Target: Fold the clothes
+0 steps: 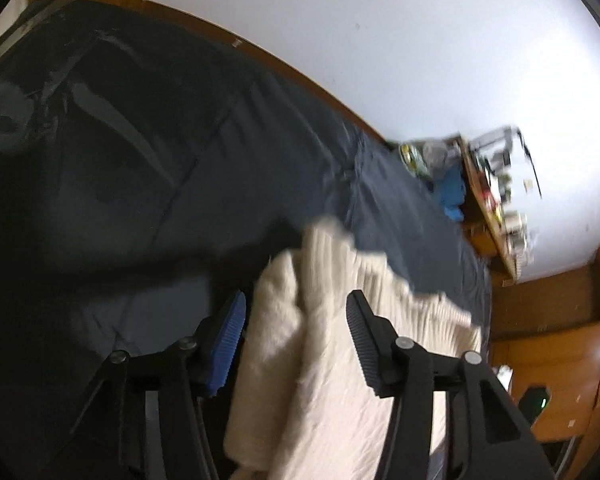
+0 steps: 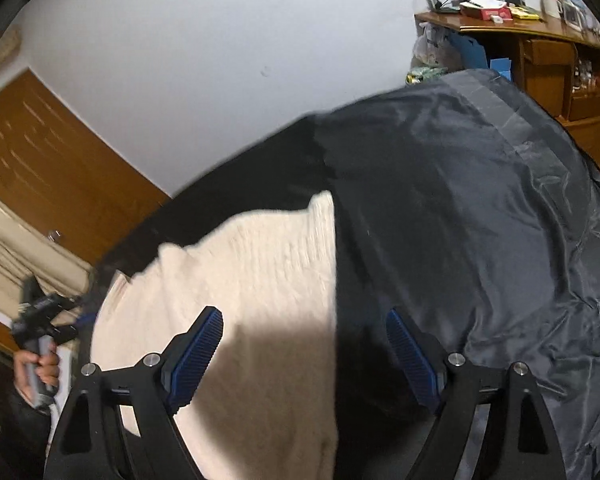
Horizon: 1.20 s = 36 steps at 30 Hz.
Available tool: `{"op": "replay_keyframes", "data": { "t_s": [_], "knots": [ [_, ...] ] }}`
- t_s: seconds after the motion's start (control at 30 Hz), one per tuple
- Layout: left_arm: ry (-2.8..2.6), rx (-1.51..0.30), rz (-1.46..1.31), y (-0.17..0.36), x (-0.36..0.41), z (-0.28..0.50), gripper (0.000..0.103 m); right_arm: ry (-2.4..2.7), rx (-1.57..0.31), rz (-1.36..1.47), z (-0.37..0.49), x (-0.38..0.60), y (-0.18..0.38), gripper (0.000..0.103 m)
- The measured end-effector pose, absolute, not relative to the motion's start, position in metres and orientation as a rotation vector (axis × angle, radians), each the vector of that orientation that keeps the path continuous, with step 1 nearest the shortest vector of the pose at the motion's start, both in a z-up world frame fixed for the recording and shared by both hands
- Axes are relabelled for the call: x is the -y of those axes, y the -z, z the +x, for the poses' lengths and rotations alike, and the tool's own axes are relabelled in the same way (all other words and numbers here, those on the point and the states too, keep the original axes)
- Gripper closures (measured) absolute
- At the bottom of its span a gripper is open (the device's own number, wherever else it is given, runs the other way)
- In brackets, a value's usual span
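garment (image 2: 260, 272): cream, ribbed knit | bed cover (image 2: 480, 220): dark grey-blue | wall (image 2: 180, 60): white | desk (image 2: 540, 40), upper right: brown wood

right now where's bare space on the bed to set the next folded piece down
Free: the dark bedcover to the right of the cream knit garment, running toward the wooden desk; also the dark stretch beyond the garment, toward the white wall. Crowded: the desk top, and the bags and blue boxes below it.
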<state>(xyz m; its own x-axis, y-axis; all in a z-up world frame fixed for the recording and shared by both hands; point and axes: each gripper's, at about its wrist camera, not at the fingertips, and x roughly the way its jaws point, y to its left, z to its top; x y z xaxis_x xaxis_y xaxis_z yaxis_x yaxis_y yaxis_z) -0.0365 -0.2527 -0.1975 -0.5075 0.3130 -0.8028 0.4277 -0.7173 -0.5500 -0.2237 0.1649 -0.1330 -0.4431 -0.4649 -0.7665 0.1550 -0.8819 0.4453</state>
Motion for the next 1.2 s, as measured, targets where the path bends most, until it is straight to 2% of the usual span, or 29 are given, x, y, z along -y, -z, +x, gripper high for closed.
{"op": "replay_keyframes", "data": {
  "t_s": [0.2,0.23,0.3,0.37,0.5,0.53,0.57,0.6,0.63,0.67,0.7,0.77,0.8,0.87,1.03,1.2],
  "knots": [
    [2.435,-1.168,1.56,0.208,0.238,-0.033,0.043,2.337,0.48,1.455,-0.235,-0.161,0.151,0.017],
    [2.447,-1.168,1.555,0.207,0.237,-0.036,0.041,2.339,0.456,1.452,-0.237,-0.157,0.15,0.017],
    [2.475,-1.151,1.547,0.205,0.234,-0.042,0.03,2.344,0.41,1.445,-0.242,-0.15,0.147,0.017],
    [2.5,-1.114,1.563,0.204,0.228,-0.053,0.024,2.347,0.364,1.438,-0.246,-0.143,0.145,0.017],
    [2.518,-0.977,1.638,0.212,0.213,-0.073,0.022,2.339,0.263,1.429,-0.253,-0.129,0.148,0.017],
    [2.517,-0.945,1.647,0.215,0.211,-0.077,0.022,2.327,0.243,1.433,-0.254,-0.125,0.148,0.019],
    [2.516,-0.915,1.651,0.218,0.21,-0.08,0.022,2.319,0.222,1.437,-0.254,-0.121,0.149,0.029],
    [2.511,-0.893,1.646,0.219,0.21,-0.081,0.025,2.331,0.196,1.442,-0.254,-0.118,0.149,0.035],
    [2.5,-0.883,1.636,0.22,0.212,-0.081,0.031,2.344,0.17,1.448,-0.253,-0.116,0.149,0.046],
    [2.484,-0.878,1.627,0.22,0.213,-0.08,0.053,2.355,0.149,1.45,-0.252,-0.115,0.149,0.069],
    [2.473,-0.884,1.62,0.221,0.215,-0.079,0.063,2.365,0.158,1.442,-0.25,-0.117,0.146,0.075],
    [2.475,-0.914,1.601,0.218,0.22,-0.074,0.073,2.392,0.167,1.424,-0.249,-0.121,0.141,0.078],
    [2.479,-0.926,1.59,0.216,0.222,-0.072,0.075,2.408,0.168,1.415,-0.249,-0.122,0.139,0.08],
    [2.491,-0.942,1.558,0.209,0.225,-0.066,0.078,2.466,0.151,1.375,-0.246,-0.124,0.127,0.093],
    [2.515,-0.924,1.432,0.188,0.233,-0.054,0.079,2.569,0.197,1.26,-0.241,-0.129,0.093,0.093],
    [2.462,-0.792,1.487,0.212,0.231,-0.074,0.08,2.56,0.077,1.361,-0.259,-0.113,0.12,0.093]
  ]
}}
